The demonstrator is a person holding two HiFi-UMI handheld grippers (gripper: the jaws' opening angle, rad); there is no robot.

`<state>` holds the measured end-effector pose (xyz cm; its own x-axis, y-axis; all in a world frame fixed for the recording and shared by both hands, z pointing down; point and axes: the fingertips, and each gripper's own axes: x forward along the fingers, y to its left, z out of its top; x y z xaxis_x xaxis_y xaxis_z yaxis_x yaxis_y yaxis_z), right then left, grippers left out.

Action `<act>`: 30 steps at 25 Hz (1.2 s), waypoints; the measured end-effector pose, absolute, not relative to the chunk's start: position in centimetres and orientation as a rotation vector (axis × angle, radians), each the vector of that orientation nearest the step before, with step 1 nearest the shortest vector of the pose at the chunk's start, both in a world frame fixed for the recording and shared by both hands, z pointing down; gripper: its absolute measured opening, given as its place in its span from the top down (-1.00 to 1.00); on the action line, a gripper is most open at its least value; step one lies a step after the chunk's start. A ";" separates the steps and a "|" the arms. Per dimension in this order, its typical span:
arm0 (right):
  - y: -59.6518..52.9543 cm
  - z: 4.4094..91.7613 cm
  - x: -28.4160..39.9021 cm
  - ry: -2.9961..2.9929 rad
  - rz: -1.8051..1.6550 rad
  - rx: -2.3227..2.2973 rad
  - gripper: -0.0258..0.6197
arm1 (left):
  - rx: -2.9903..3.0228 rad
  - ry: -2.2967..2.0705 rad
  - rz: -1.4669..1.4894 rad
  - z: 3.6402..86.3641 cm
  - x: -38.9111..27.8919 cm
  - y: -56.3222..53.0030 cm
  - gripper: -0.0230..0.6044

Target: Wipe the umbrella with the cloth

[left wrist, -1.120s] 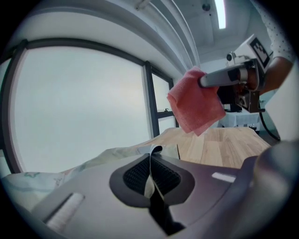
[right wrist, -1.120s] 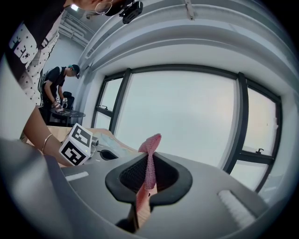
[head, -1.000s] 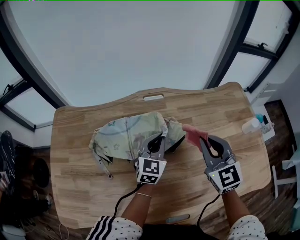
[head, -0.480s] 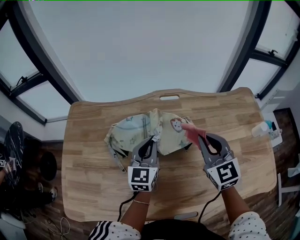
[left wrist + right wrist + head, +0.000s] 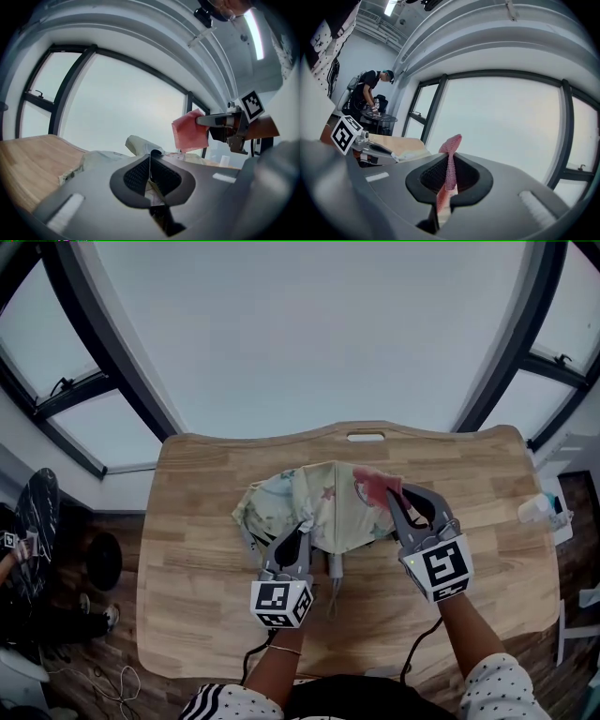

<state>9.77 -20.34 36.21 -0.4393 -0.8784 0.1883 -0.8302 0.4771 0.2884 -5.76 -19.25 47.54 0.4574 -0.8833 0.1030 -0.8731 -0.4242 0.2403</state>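
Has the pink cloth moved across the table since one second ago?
Yes. The cloth, held in the right tool, has moved left and nearer the slot at the far edge of the table, and is now over the umbrella.

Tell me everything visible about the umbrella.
The umbrella is collapsed, a crumpled heap of pale green fabric printed with stars and cartoon figures, lying on the wooden table. A grey shaft sticks out toward the person. The left gripper has its jaws shut on a fold of it; the pink cloth hangs by its right edge.
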 end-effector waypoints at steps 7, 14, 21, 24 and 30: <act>-24.4 35.8 4.0 -2.372 -0.387 1.316 0.84 | 2.449 -1.442 -0.110 48.2 -7.3 -19.3 0.93; -26.5 40.7 -1.6 -2.195 -0.576 1.042 0.84 | 2.379 -1.374 -0.186 49.4 -8.5 -19.1 0.93; -23.6 47.2 -5.1 -2.189 -0.483 0.789 0.84 | 2.362 -1.354 -0.229 49.4 -9.0 -19.2 0.93; -21.6 48.6 -5.2 -2.198 -0.446 0.741 0.84 | 2.352 -1.362 -0.231 49.5 -9.2 -19.2 0.93; -18.0 50.4 -4.6 -2.208 -0.390 0.678 0.84 | 2.347 -1.367 -0.218 49.9 -9.3 -19.2 0.93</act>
